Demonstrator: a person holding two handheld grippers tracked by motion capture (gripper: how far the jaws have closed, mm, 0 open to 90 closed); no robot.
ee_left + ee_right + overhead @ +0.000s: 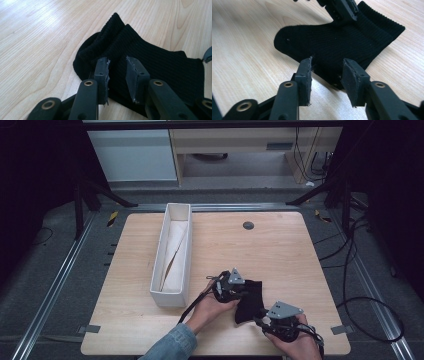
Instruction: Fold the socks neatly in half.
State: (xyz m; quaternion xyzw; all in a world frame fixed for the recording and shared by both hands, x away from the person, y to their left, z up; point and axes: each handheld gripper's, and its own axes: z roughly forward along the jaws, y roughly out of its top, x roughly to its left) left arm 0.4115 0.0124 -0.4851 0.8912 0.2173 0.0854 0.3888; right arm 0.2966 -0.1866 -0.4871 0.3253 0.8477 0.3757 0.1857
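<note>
Ribbing on the black sock (155, 60) showed before the left gripper (117, 72), jaws spread over its cuff. Opposite, the right gripper (325, 75) lay low, spread, at the sock's heel edge on the counter (280, 245).

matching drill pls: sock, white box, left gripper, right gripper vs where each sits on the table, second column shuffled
Things:
1. black sock
2. white box
3. left gripper
4. right gripper

Places or states:
A. at the sock's near end, jaws apart
B. long, standing left of the sock, pale cloth inside
C. flat on the wood between the two grippers
D. at the sock's cuff end, jaws apart over the fabric

Pairs: 1-C, 2-B, 3-D, 4-A
</note>
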